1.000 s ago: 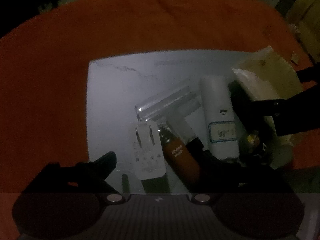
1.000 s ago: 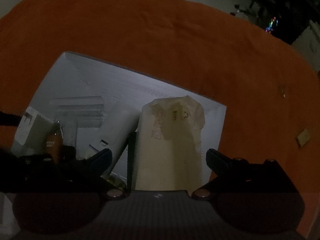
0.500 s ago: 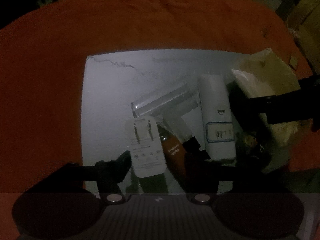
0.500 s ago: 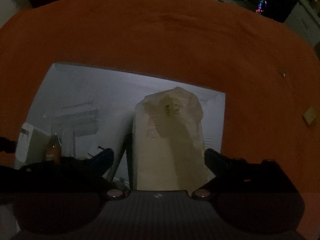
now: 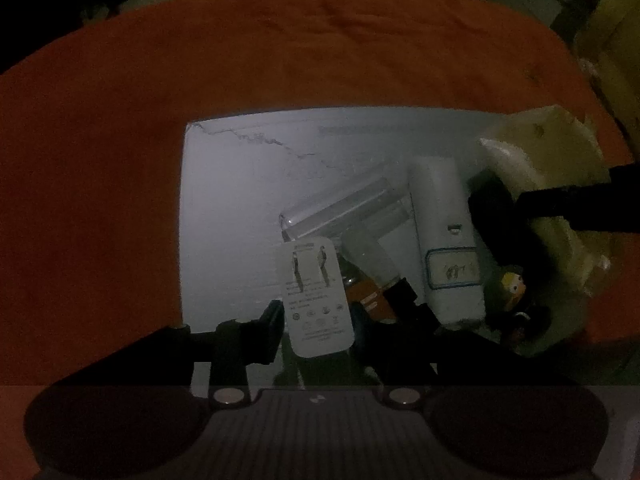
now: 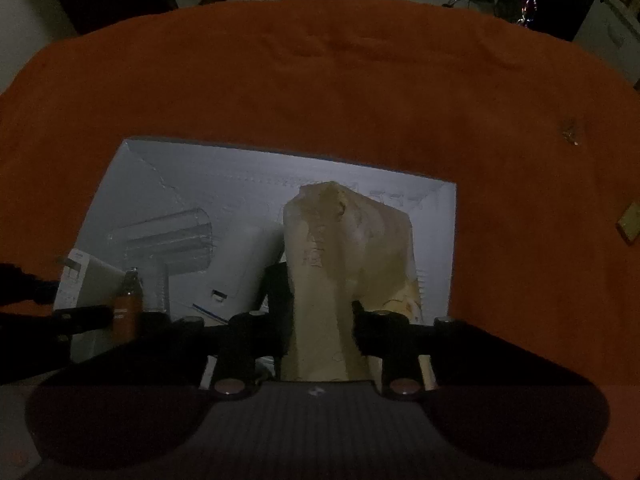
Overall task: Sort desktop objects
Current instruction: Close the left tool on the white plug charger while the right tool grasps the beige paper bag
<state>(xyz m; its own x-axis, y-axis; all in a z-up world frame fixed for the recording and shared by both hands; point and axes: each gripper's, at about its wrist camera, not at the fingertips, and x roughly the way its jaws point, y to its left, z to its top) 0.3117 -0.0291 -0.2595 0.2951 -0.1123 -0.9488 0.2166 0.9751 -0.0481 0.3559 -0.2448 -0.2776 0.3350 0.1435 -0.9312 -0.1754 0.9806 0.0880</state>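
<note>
White charger upright, prongs facing camera, left claw closing on it, right claw closing on pale bag

One white box lay on one orange cloth. In it were one white charger, one orange bottle, one clear plastic case, one white power bank, one cream packet and one small figurine.

The print on the white charger is too small to read. A small yellow-headed figure lies mostly in shadow, perhaps a toy, and the cream bag hides whatever lies behind it.
</note>
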